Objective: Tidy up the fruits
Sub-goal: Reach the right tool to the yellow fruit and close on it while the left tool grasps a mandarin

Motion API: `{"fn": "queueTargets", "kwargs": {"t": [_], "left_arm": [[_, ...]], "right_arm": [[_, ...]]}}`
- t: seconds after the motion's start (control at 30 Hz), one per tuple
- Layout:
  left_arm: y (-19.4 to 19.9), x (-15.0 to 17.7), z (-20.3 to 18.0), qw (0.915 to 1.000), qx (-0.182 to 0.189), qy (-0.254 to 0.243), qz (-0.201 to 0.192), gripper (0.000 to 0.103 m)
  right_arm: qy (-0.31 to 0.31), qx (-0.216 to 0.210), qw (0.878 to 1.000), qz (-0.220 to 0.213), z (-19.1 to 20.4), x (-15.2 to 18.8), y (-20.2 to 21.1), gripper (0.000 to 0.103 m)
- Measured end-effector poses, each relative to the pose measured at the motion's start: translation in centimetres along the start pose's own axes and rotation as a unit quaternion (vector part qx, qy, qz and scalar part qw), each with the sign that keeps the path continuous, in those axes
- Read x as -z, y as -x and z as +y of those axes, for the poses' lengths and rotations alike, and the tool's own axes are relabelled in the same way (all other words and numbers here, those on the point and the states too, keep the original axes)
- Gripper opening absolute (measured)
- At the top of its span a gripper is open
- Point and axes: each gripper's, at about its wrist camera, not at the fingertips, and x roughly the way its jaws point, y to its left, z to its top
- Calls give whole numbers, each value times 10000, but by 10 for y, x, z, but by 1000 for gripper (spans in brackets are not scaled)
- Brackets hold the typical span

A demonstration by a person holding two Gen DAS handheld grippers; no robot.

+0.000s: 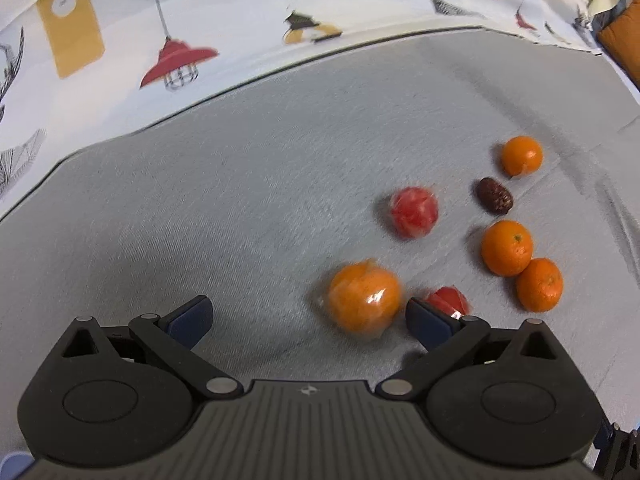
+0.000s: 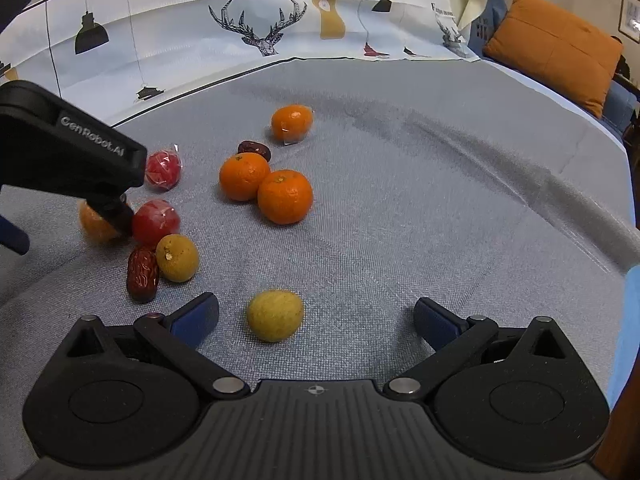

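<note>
- Left wrist view: your left tool [image 1: 308, 314] is spread wide with nothing in it. A wrapped orange [image 1: 364, 298] lies between the fingertips, close to the right one, and is blurred.
- A wrapped red fruit [image 1: 450, 300] sits just behind the right finger [image 1: 430, 320], partly hidden by it.
- Farther out lie another wrapped red fruit [image 1: 414, 212], a dark date [image 1: 495, 196], a lone orange [image 1: 522, 156] and a pair of oranges [image 1: 507, 248] that touch.
- The grey worktop [image 1: 200, 200] is bare to the left and ahead, as far as the patterned cloth [image 1: 240, 20] at the back, so you have plenty of room there.
- Right wrist view: your right tool [image 2: 316, 318] is also wide open and empty. A yellow-green fruit [image 2: 275, 315] lies between the fingers, nearer the left one.
- A second yellow-green fruit [image 2: 177, 258] touches a red date [image 2: 142, 274] at the left, beside the red fruit by the other tool.
- In my judgement, sorting has barely begun. Kinds are still mixed, with no bowl or tray in sight, and only the paired oranges look grouped.
- The right half of the worktop is free. Its edge curves round on the right, with an orange cushion [image 2: 560, 48] beyond it.
- The left cluster is crowded, and closing there could nudge the neighbouring fruit.
</note>
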Motion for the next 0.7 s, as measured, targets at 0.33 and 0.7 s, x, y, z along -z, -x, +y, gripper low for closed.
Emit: {"fn": "queueTargets", "kwargs": {"t": [0.33, 0.7], "left_arm": [[23, 1, -10, 9984, 174, -342, -405, 41], [176, 73, 50, 9963, -291, 544, -593, 41]], "right_arm": [[-69, -250, 9992, -290, -3, -2, 13, 28], [-865, -398, 9947, -379, -48, -23, 57, 28]]}}
